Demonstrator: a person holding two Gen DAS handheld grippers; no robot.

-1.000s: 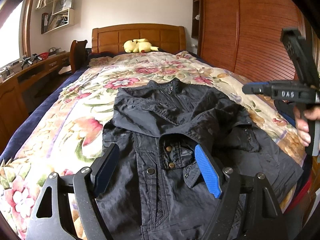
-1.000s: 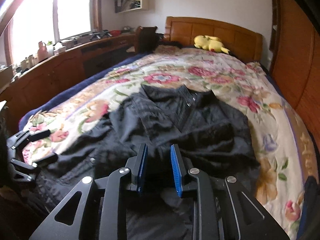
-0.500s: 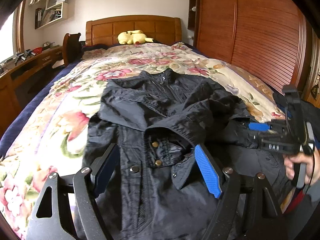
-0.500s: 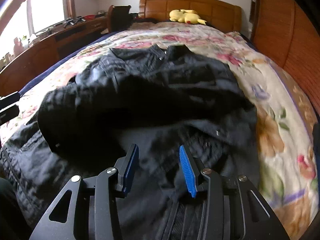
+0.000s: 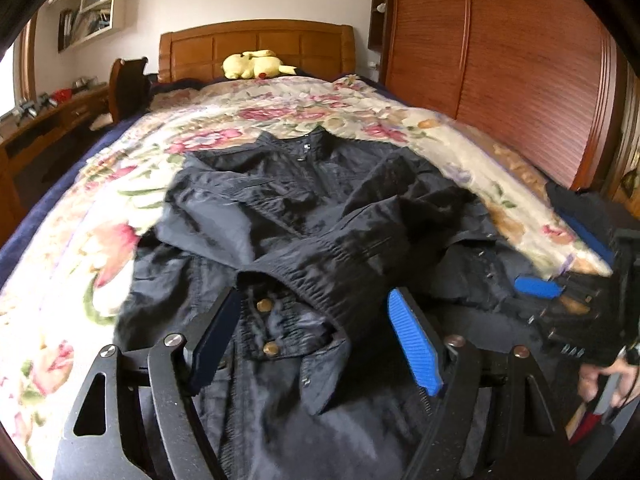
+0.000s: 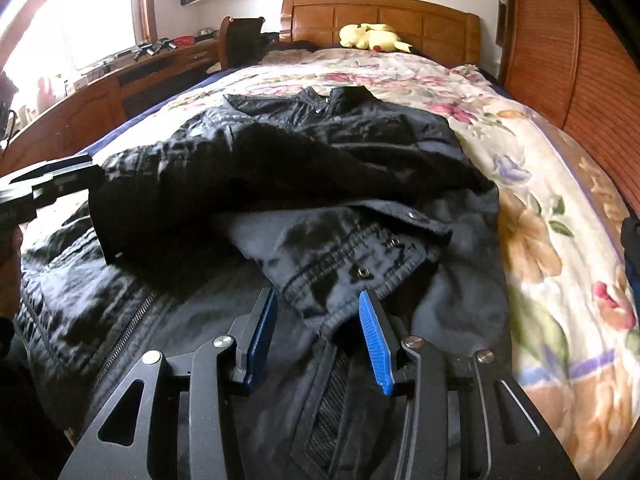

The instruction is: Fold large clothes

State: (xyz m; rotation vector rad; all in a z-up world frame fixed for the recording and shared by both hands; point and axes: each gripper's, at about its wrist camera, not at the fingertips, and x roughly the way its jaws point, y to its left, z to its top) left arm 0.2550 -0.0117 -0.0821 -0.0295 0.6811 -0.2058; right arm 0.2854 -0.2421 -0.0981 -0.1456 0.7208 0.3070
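A black jacket (image 5: pixel 320 208) (image 6: pixel 320 152) lies spread on the flowered quilt, collar toward the headboard, both sleeves folded across its front. My left gripper (image 5: pixel 314 300) hovers low over the left sleeve's cuff (image 5: pixel 288 320) with brass snaps. Its jaws are closing with the cuff between them, and the pads do not press on it. My right gripper (image 6: pixel 319 294) stands open over the other cuff (image 6: pixel 352 256), pads beside the fabric. Each gripper also shows in the other's view: the right gripper (image 5: pixel 560 260) at the jacket's right edge, the left gripper (image 6: pixel 52 184) at its left.
The quilt (image 5: pixel 100 240) (image 6: pixel 540 220) covers a wide bed with a wooden headboard (image 5: pixel 256 46) and a yellow plush toy (image 5: pixel 256 66). A wooden wardrobe (image 5: pixel 500 60) runs along the right. A desk (image 6: pixel 100 96) with clutter and a chair (image 6: pixel 240 40) stand on the left.
Both grippers came down closer to the jacket. The right gripper's jaws widened from a narrow gap. The left gripper's jaws drew in slightly around the cuff.
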